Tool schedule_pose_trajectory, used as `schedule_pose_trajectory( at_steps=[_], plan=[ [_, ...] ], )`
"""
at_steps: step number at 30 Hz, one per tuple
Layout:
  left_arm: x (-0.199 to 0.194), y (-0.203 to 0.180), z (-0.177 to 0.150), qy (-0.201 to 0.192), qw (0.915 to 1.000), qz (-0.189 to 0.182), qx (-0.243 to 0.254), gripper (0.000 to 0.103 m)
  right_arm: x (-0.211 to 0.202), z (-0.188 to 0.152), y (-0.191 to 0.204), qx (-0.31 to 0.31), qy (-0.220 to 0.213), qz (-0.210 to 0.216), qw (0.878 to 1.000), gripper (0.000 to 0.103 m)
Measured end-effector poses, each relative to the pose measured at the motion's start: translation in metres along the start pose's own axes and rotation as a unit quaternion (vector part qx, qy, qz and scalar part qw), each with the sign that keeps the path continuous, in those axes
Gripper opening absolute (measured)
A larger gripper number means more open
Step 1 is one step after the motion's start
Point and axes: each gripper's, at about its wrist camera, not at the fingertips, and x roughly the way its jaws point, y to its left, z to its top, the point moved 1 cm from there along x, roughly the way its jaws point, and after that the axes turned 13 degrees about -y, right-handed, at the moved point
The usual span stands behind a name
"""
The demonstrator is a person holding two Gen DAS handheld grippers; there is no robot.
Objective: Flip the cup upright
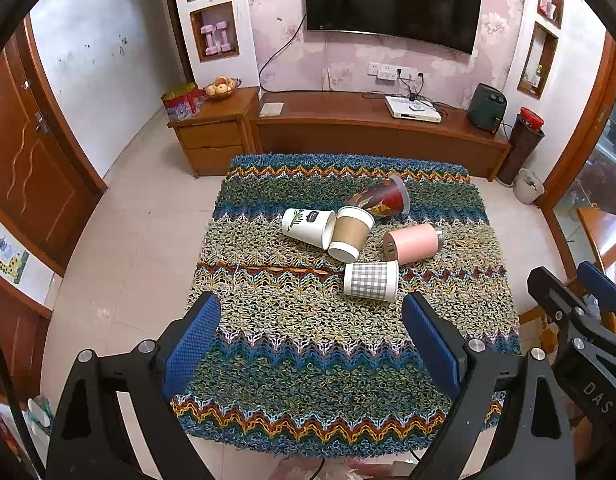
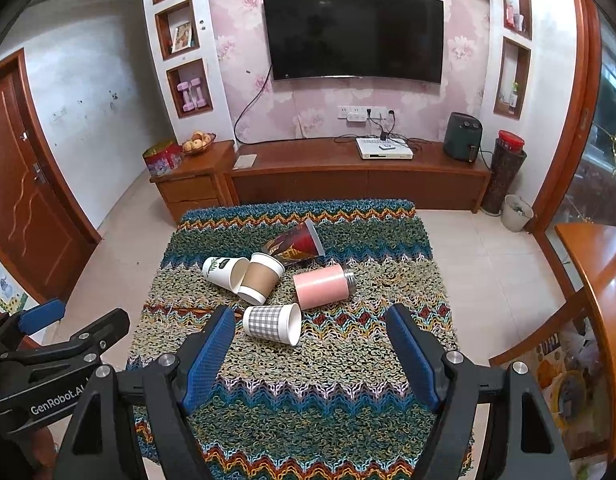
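Left wrist view: left tool (image 1: 312,344) spread wide, blue pads (image 1: 191,344) holding nothing, low at 6 o'clock over the table (image 1: 308,380) with its zigzag knit cover. Five containers, all on their sides, clustered at about 12 to 1 o'clock of the tool: 1 white leaf-print cup (image 1: 308,226), 1 brown paper cup (image 1: 350,234) touching it, 1 red printed cup (image 1: 382,198) behind, 1 pink bottle (image 1: 414,244), 1 grey checked cup (image 1: 371,281) nearest. Right tool (image 1: 580,300) is seen only side-on at 3 o'clock.

Right wrist view: right tool (image 2: 310,354) wide apart, empty, at 6 o'clock. Same five: leaf-print cup (image 2: 223,272), brown cup (image 2: 261,283), red cup (image 2: 295,242), pink bottle (image 2: 323,286), checked cup (image 2: 272,324) at 11 o'clock just ahead. Left tool (image 2: 59,328) enters at 9 o'clock. Only this view shows the whole TV (image 2: 356,36).
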Motion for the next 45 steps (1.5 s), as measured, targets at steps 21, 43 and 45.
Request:
schedule_pose_trajectory(
  at_steps=[21, 43, 45],
  plan=[
    [0.099, 0.0, 0.013, 0.073, 0.9971, -0.001, 0.02, 0.093, 0.105, -0.006, -0.011, 0.013, 0.073, -0.03, 0.997, 0.078],
    [0.226, -0.081, 0.024, 0.103, 0.972, -0.102, 0.185, 0.094, 0.196, -0.022, -0.057, 0.127, 0.132, -0.082, 0.98, 0.078],
    [0.238, -0.096, 0.023, 0.106, 0.9646, -0.109, 0.215, 0.093, 0.198, -0.026, -0.065, 0.141, 0.133, -0.089, 0.977, 0.078]
  ],
)
